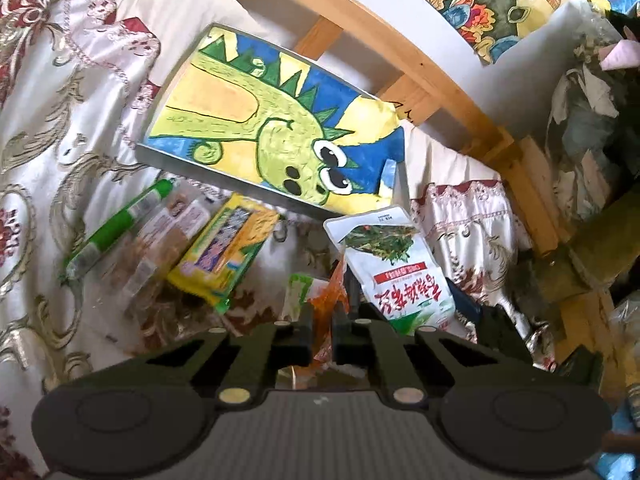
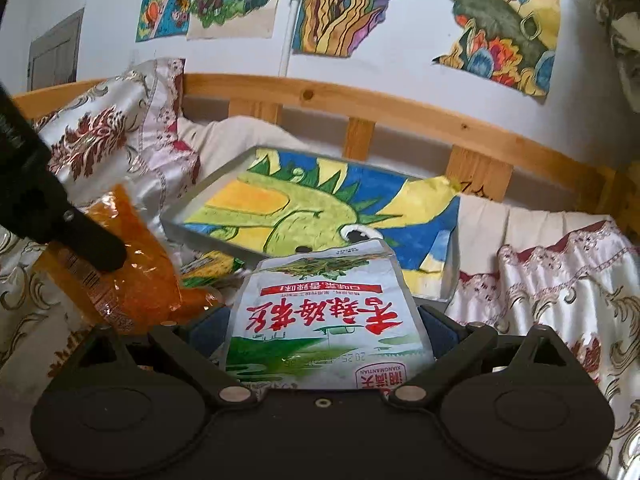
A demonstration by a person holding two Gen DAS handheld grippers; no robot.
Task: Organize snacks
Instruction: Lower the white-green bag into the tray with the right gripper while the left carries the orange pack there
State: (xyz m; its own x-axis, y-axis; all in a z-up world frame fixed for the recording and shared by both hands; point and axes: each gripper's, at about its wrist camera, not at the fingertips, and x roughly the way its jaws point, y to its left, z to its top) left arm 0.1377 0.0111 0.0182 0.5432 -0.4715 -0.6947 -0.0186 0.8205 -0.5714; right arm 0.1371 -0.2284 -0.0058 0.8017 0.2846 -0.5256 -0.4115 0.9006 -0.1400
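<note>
Both tongs were clamped on snacks: the left gripper [image 1: 322, 320] pinched an orange packet [image 1: 326, 300] between nearly closed jaws, raised above the bedspread [image 1: 52, 160], and the right gripper [image 2: 324, 320] squeezed a white seaweed pouch [image 2: 324, 312] by its edges. That pouch hung just in front of a shallow tray [image 1: 192, 170] lined with a dinosaur drawing [image 1: 264, 120]. Left of the packet lay a yellow snack pack [image 1: 224, 256], a clear-wrapped brown snack [image 1: 160, 248] and a green tube [image 1: 120, 228]. A wooden bed rail [image 2: 360, 100] ran behind the tray.
</note>
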